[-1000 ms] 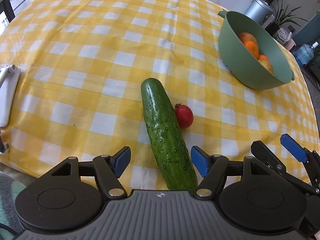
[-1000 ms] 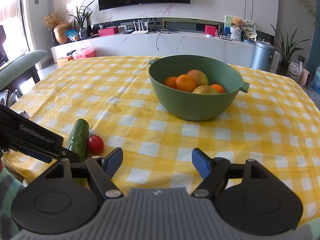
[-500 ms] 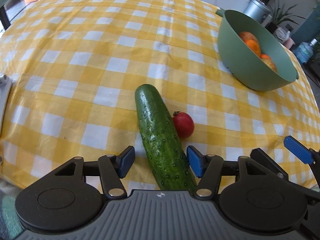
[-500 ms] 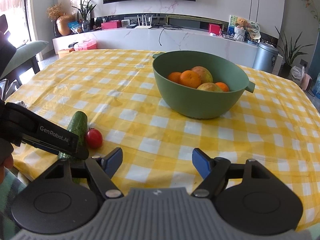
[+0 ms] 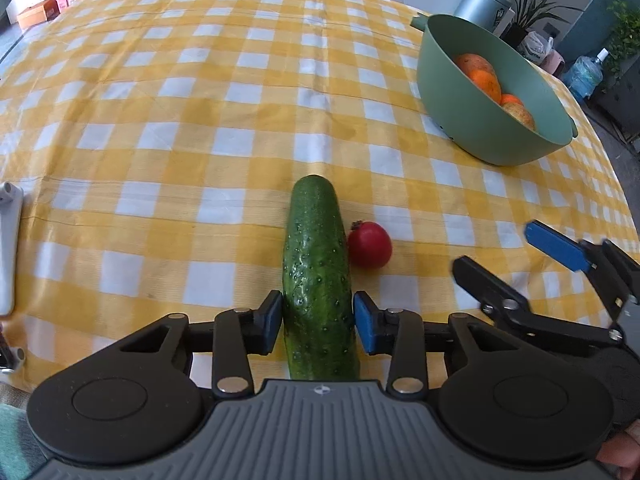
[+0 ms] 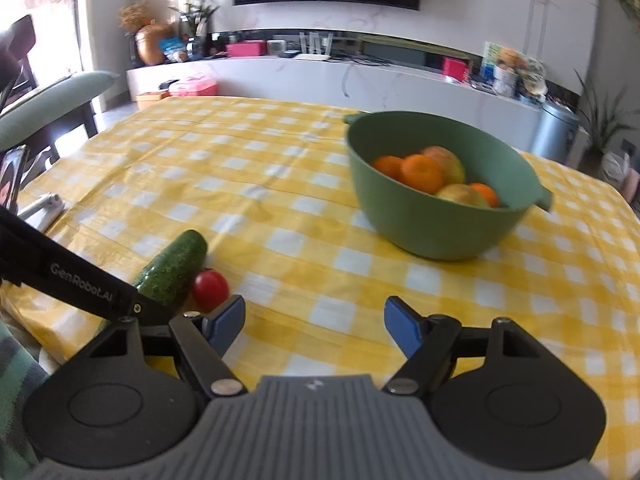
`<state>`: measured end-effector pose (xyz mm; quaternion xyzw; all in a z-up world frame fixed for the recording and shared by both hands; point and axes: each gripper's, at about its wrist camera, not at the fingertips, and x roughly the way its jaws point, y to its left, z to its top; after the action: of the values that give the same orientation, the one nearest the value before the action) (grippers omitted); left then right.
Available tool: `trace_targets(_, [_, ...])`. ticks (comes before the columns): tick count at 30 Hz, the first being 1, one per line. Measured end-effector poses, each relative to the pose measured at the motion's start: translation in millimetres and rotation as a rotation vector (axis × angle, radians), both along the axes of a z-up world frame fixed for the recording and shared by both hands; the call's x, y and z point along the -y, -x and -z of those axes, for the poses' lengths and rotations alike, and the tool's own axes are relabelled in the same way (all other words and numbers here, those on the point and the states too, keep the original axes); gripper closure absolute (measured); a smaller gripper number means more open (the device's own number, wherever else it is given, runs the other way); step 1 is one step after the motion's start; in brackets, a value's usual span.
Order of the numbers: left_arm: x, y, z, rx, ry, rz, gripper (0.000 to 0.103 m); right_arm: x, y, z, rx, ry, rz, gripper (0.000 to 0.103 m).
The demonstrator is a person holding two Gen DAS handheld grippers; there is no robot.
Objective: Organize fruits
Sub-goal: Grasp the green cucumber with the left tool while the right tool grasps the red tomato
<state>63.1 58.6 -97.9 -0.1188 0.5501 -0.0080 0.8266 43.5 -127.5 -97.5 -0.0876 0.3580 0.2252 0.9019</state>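
A green cucumber (image 5: 318, 264) lies on the yellow checked tablecloth (image 5: 200, 120), with a small red tomato (image 5: 370, 245) touching its right side. My left gripper (image 5: 318, 316) is shut on the cucumber's near half, both blue pads against its sides. In the right wrist view the cucumber (image 6: 174, 266) and tomato (image 6: 209, 288) lie at the left, partly behind the left gripper's arm. My right gripper (image 6: 314, 324) is open and empty, low over the cloth to the right of the tomato. A green bowl (image 6: 440, 216) holds oranges and other fruit (image 6: 424, 172).
The bowl (image 5: 476, 120) stands at the table's far right. A white object (image 5: 8, 248) lies at the left table edge. A chair (image 6: 52, 104) stands left of the table. A TV bench and a metal bin (image 6: 556, 128) are beyond the table.
My left gripper has closed from wide open onto the cucumber and moved forward along it. The right gripper has shifted left, toward the tomato, still open.
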Motion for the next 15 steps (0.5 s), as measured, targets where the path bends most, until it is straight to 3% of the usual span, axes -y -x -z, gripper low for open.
trace_targets(3, [-9,2,-1,0.001,0.031,-0.017,0.061,-14,-3,4,0.01,0.005,-0.056,0.031])
trace_targets(5, [-14,2,-2,-0.002,0.052,-0.029,0.061,-23,-6,8,0.0,0.016,-0.099,0.045])
trace_targets(8, [-20,3,-2,-0.002,0.076,-0.034,0.059,-34,-10,14,-0.008,0.022,-0.152,0.051])
trace_targets(15, [-28,4,-1,-0.011,0.103,-0.052,0.053,-45,-16,21,-0.025,-0.033,-0.22,0.054])
